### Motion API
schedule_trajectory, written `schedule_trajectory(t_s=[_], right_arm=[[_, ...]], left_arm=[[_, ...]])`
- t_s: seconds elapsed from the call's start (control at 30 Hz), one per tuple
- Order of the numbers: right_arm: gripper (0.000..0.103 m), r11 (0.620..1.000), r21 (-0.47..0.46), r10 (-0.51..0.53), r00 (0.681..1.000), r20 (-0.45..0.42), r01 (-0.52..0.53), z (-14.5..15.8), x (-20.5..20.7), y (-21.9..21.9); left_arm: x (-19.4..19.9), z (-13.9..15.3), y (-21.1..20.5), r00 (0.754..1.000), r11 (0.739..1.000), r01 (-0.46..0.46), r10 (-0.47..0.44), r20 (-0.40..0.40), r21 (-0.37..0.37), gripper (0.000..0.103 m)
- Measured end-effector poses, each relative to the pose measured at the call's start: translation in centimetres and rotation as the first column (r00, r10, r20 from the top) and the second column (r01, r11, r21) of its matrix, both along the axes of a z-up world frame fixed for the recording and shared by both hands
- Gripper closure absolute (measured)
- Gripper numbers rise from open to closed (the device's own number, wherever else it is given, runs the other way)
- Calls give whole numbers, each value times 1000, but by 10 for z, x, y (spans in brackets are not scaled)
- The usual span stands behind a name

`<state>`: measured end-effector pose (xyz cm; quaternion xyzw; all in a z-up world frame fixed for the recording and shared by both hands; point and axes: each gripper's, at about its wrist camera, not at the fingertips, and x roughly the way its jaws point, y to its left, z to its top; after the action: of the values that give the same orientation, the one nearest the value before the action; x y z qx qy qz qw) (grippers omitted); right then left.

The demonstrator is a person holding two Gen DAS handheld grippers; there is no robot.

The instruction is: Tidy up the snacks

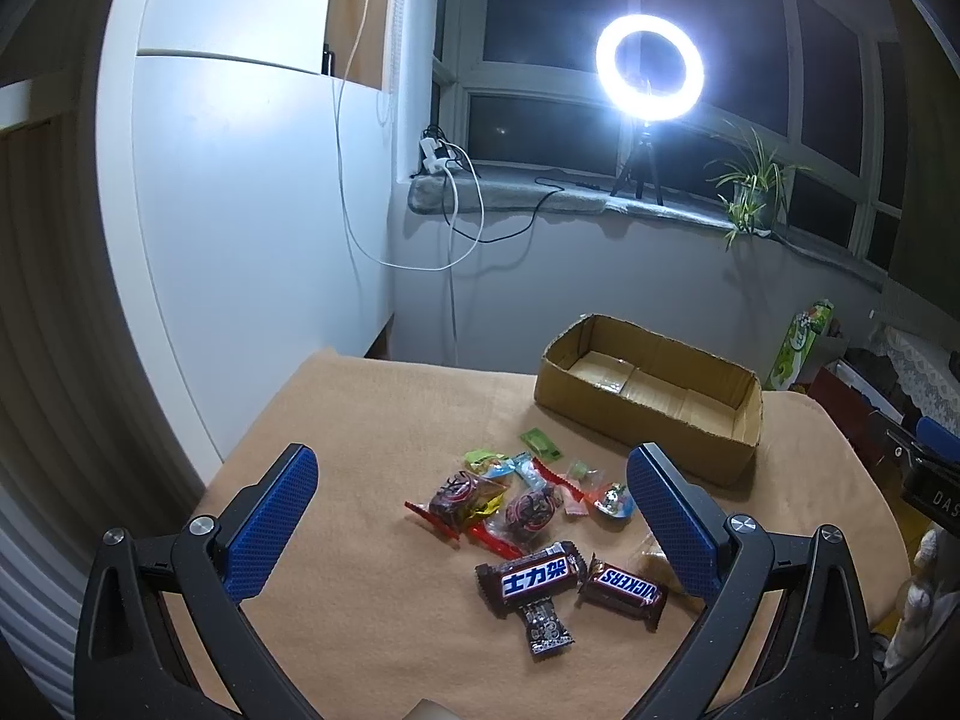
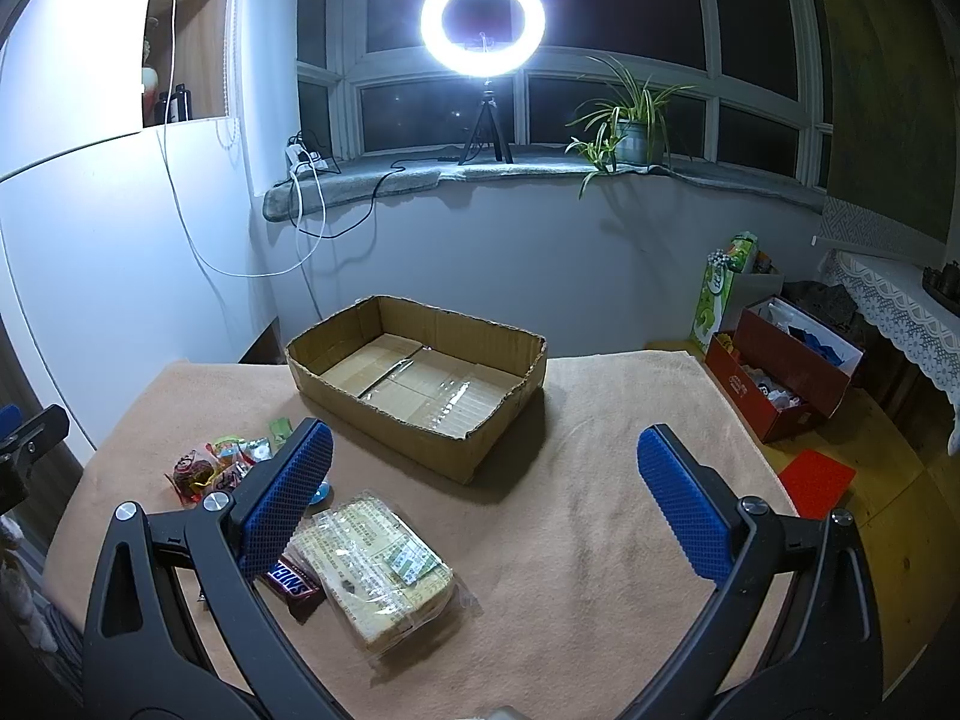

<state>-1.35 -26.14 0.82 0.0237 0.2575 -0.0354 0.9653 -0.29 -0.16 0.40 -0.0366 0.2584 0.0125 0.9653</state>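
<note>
A pile of wrapped snacks lies on the tan tablecloth: two Snickers bars, a small dark packet, red-wrapped sweets and small green candies. My left gripper hovers open above the pile, holding nothing. An empty cardboard box sits at the back of the table. In the right wrist view a clear-wrapped block of biscuits lies beside a Snickers bar. My right gripper is open and empty, its left finger over the snacks.
The cardboard box stands behind the pile in the left wrist view. A ring light and a potted plant stand on the windowsill. A red box and a green bag sit on the floor to the right.
</note>
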Motion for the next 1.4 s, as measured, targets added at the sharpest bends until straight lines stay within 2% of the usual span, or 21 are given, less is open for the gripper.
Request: schedule_trajectory(t_s=[1.4], right_arm=[[0,1000,1,-1,1000,-3,1,-1,1,1]], left_arm=[[-2,-2,-8,1000,1000,22,-22,2,-1,1]])
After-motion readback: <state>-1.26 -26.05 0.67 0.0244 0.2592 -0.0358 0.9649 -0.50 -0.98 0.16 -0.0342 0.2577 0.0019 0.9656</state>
